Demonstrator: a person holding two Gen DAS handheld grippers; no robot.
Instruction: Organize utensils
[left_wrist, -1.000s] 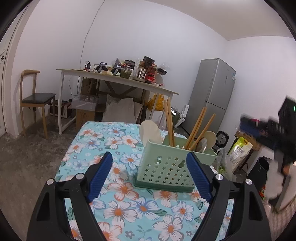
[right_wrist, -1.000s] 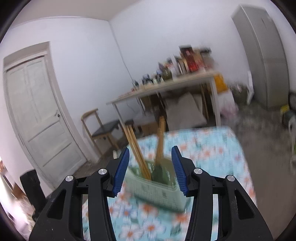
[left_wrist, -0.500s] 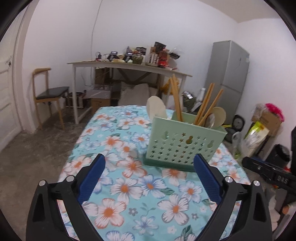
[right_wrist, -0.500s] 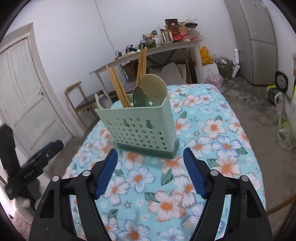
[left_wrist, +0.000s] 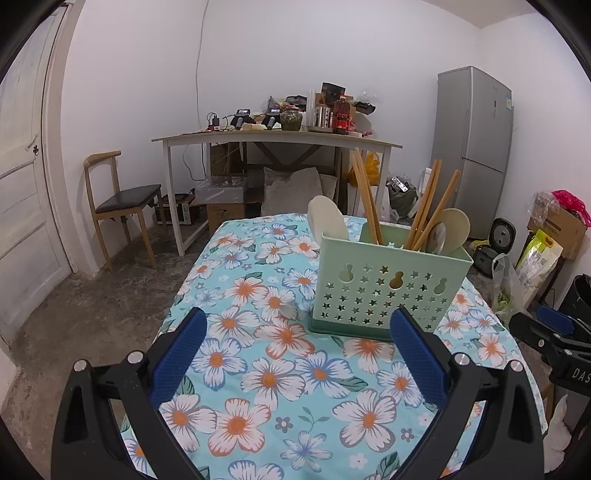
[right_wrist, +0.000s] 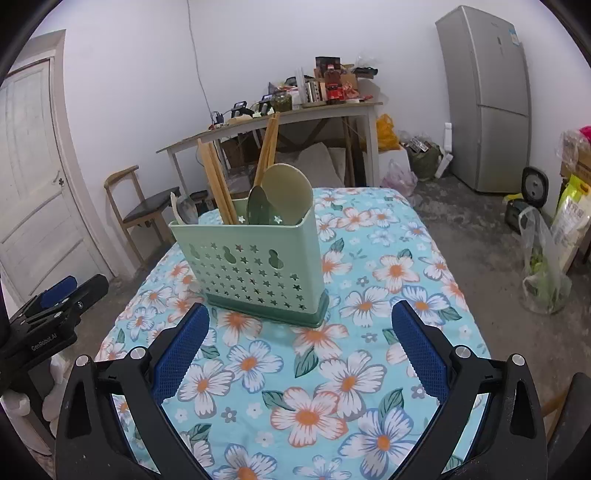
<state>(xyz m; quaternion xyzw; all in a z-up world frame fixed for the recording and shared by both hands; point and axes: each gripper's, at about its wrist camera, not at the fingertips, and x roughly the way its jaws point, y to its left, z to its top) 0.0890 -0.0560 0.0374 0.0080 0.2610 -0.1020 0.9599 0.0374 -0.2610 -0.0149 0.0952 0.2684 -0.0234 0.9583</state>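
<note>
A pale green utensil holder (left_wrist: 388, 288) with star-shaped holes stands upright on the floral tablecloth (left_wrist: 280, 369); it also shows in the right wrist view (right_wrist: 251, 269). Wooden chopsticks (left_wrist: 365, 199) and pale spoons (left_wrist: 327, 221) stick up out of it, as in the right wrist view (right_wrist: 218, 181). My left gripper (left_wrist: 295, 358) is open and empty, a little short of the holder. My right gripper (right_wrist: 299, 350) is open and empty, just in front of the holder. Each gripper shows at the edge of the other's view.
Behind the table stand a cluttered desk (left_wrist: 277, 138), a wooden chair (left_wrist: 122, 195), a grey fridge (left_wrist: 472, 147) and a white door (right_wrist: 33, 184). Bags and boxes (left_wrist: 546, 236) sit on the floor at the right.
Both grippers have pulled back from the holder and settled lower over the cloth. The right gripper's jaws have opened wider. The holder has not moved.
</note>
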